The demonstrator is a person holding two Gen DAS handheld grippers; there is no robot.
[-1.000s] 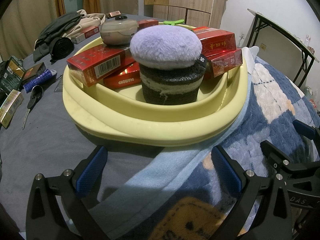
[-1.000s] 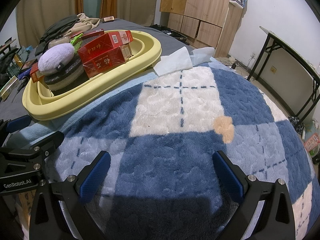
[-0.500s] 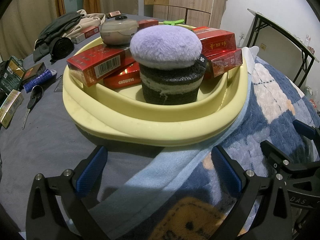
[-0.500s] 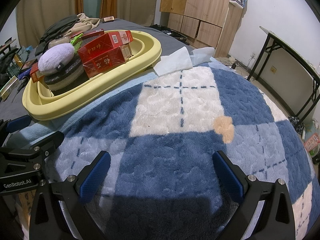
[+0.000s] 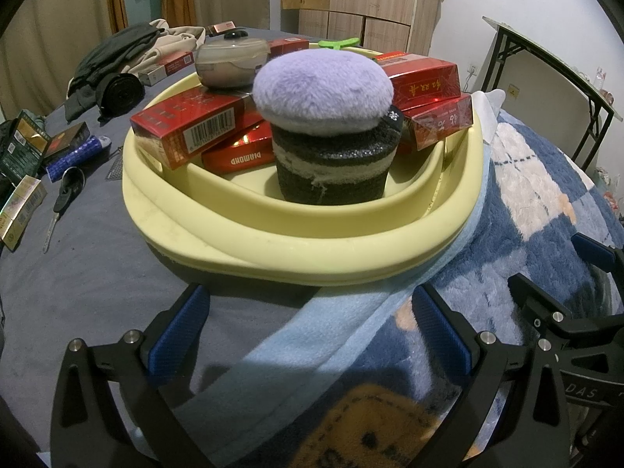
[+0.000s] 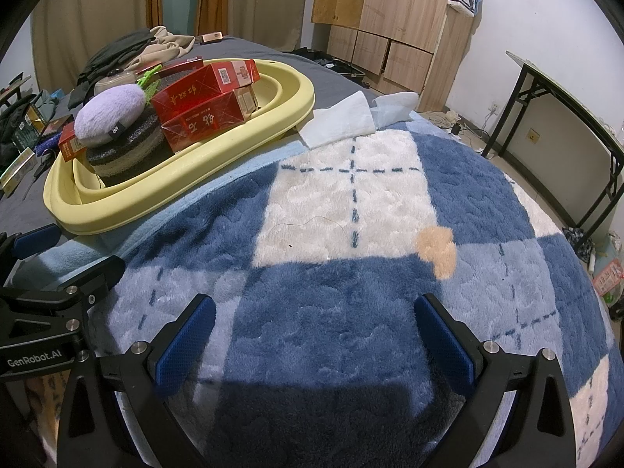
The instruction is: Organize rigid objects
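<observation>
A pale yellow basin [image 5: 296, 249] [image 6: 163, 195] rests on the bed. Inside it lie several red cartons [image 5: 187, 128] [image 6: 202, 93], a clear lidded container [image 5: 230, 60], a green clip [image 5: 337, 43] and a purple plush cushion [image 5: 321, 91] [image 6: 109, 115] on a dark striped roll [image 5: 335, 171]. My left gripper [image 5: 310, 327] hangs open just in front of the basin's near rim, with nothing between its fingers. My right gripper [image 6: 314, 335] is open over the blue checked blanket [image 6: 351, 234], empty, to the right of the basin.
On the grey sheet left of the basin lie small boxes [image 5: 23, 210], a blue tube [image 5: 74, 156], scissors [image 5: 64, 199] and dark clothes [image 5: 117, 62]. White cloths [image 6: 351, 117] lie beyond the basin. A wooden wardrobe [image 6: 390, 19] and a folding table [image 6: 565, 97] stand beyond the bed.
</observation>
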